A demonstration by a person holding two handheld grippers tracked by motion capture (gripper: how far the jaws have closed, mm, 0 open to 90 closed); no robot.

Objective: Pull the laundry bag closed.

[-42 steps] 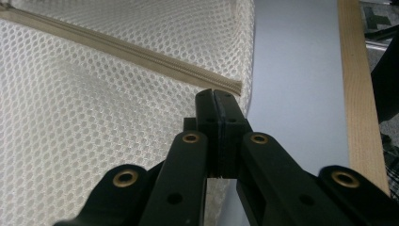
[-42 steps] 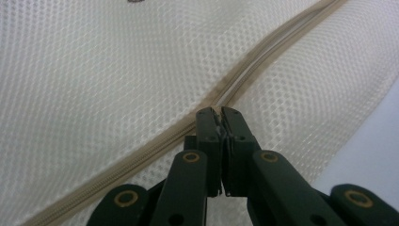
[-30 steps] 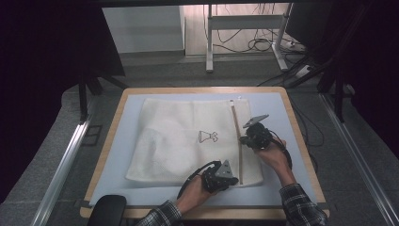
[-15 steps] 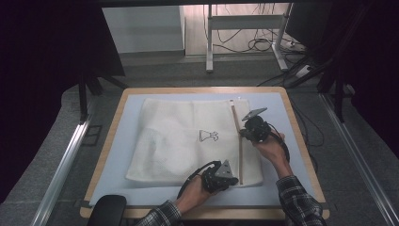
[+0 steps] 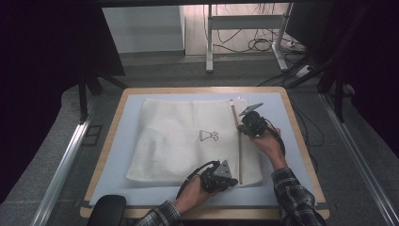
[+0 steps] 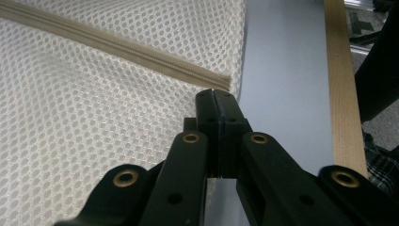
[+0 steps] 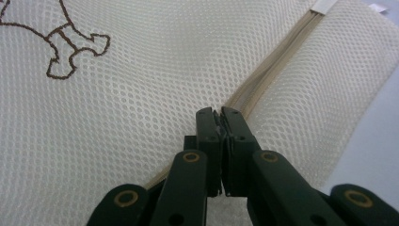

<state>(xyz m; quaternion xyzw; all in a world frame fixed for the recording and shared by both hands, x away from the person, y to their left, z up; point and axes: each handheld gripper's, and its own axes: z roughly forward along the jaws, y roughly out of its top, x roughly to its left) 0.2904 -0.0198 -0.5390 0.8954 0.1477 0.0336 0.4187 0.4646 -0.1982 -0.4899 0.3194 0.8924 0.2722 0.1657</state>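
The white mesh laundry bag point(image 5: 188, 141) lies flat on the pale blue worktop point(image 5: 117, 155). The left gripper point(image 6: 217, 96) pinches the bag's corner at the near end of the beige zipper point(image 6: 117, 44); the right gripper point(image 7: 220, 115), fingers closed, probably holds the slider. Next it must pull along the zipper while the left anchors.

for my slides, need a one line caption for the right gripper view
Right gripper, jaws closed, pinched at the beige zipper of a white mesh laundry bag.
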